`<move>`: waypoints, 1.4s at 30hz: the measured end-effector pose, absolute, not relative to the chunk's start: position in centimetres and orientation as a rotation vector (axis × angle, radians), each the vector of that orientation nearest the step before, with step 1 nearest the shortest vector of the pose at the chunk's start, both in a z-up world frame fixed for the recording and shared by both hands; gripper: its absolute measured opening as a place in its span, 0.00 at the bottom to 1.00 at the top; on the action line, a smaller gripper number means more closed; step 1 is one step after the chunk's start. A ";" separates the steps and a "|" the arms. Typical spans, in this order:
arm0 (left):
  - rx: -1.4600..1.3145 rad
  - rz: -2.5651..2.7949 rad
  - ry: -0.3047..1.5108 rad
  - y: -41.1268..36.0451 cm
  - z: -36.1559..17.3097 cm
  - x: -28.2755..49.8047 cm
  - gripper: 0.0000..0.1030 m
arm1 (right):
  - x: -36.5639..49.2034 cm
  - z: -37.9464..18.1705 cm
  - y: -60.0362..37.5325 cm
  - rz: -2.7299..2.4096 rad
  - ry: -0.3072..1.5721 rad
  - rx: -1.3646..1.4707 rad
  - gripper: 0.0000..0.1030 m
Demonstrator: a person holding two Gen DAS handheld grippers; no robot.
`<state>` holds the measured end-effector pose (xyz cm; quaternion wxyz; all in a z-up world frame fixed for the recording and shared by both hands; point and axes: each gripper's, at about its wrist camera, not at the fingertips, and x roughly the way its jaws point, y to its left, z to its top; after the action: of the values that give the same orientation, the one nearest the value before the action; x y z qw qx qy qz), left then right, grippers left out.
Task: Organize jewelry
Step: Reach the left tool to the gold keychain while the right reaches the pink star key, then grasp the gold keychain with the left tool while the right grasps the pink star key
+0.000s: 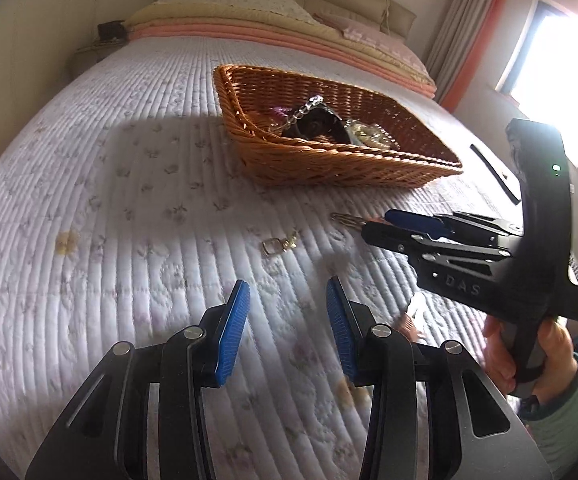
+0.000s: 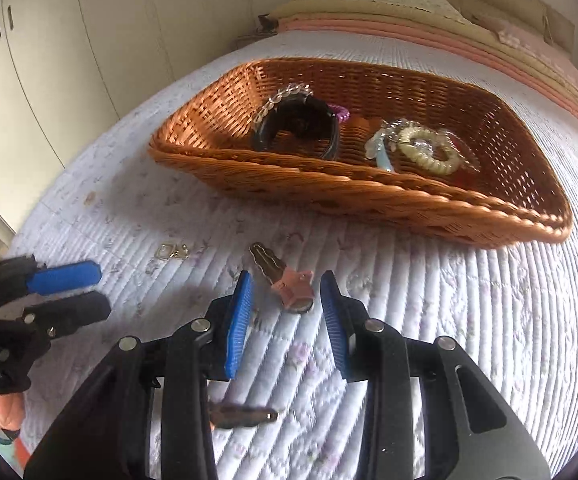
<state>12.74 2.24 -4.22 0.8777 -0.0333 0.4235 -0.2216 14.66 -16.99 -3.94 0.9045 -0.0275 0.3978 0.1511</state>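
A brown wicker basket [image 1: 329, 160] [image 2: 369, 196] sits on the quilted bed and holds a black bracelet [image 2: 297, 126], a clear bead bracelet [image 2: 285, 94], a cream coil band [image 2: 425, 148] and other pieces. A small gold clasp [image 1: 279, 245] [image 2: 173, 251] lies on the quilt. A hair clip with a pink star [image 2: 289, 284] lies just ahead of my open right gripper [image 2: 287, 280]; its metal end shows in the left wrist view [image 1: 347, 218]. My left gripper [image 1: 287, 292] is open and empty, short of the gold clasp. Another clip [image 2: 245, 418] lies under the right gripper.
The bed's white floral quilt [image 1: 129, 200] spreads all around. Folded bedding and pillows [image 1: 249, 12] lie at the headboard. White wardrobe doors [image 2: 69, 40] stand to the left. A bright window [image 1: 561, 40] is at the right. A black strip [image 1: 493, 172] lies beside the basket.
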 end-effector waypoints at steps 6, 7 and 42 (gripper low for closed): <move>0.062 -0.460 0.910 0.3 -5.0 16.7 0.38 | 15.3 -4.4 -16.1 0.311 0.829 -0.097 0.23; 0.082 -0.470 0.916 -0.1 -5.4 17.1 0.38 | 15.3 -4.4 -16.0 0.310 0.825 -0.101 0.23; 0.196 -0.464 0.855 -3.0 -5.9 16.2 0.13 | 13.3 -4.8 -18.2 0.295 0.811 -0.057 0.20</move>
<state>16.16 -2.99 -5.87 0.8794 0.0942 0.4102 -0.2225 13.28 -18.23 -4.81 0.9080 -0.0274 0.3928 0.1432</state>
